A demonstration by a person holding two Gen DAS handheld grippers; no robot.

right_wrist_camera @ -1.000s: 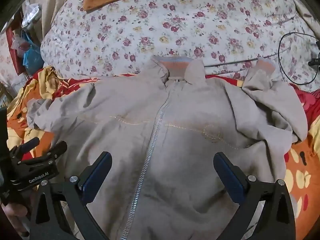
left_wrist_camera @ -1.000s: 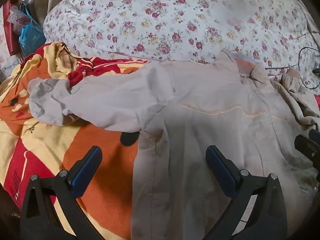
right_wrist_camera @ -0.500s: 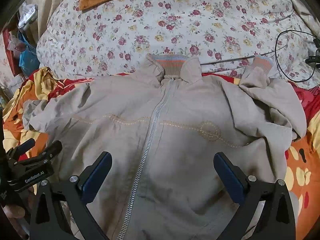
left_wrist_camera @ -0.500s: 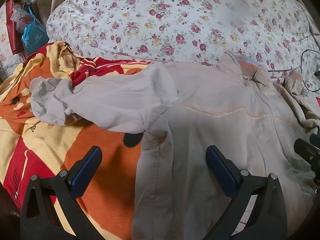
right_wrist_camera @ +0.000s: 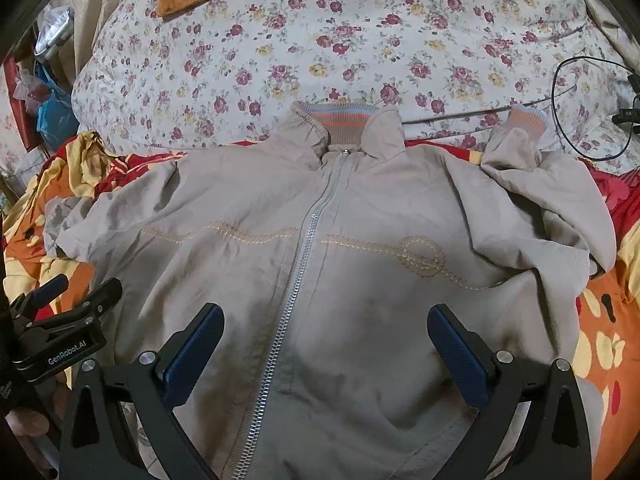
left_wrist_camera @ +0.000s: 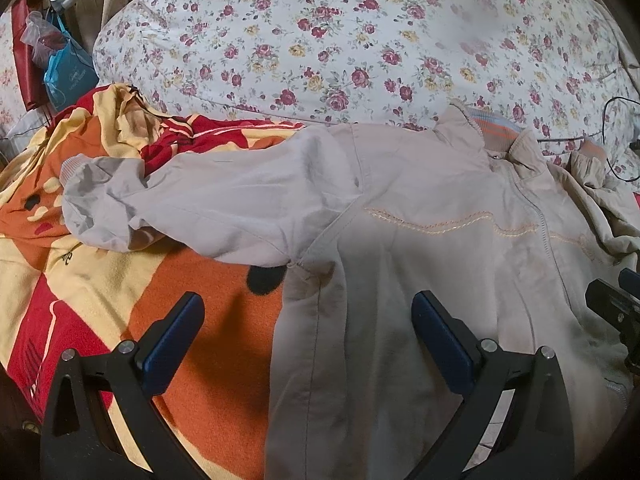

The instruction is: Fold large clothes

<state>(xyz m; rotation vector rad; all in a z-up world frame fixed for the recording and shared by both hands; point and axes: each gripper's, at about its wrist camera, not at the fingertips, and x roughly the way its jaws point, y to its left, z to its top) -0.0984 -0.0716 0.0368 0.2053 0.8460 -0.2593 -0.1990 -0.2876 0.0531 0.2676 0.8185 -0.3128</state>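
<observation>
The beige jacket (right_wrist_camera: 320, 264) lies zipped and face up on the bed's orange blanket (left_wrist_camera: 208, 280), collar toward the floral pillow (right_wrist_camera: 320, 52). My left tongs (left_wrist_camera: 306, 340) and right tongs (right_wrist_camera: 326, 348) both hover spread wide, holding nothing. I judge folding hasn't begun; next I'd bring the left sleeve (left_wrist_camera: 200, 208) across the chest.

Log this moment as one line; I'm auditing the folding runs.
stage: pre-fold | jacket: zipped, front up on blanket | left claw: open, empty | right claw: open, empty
</observation>
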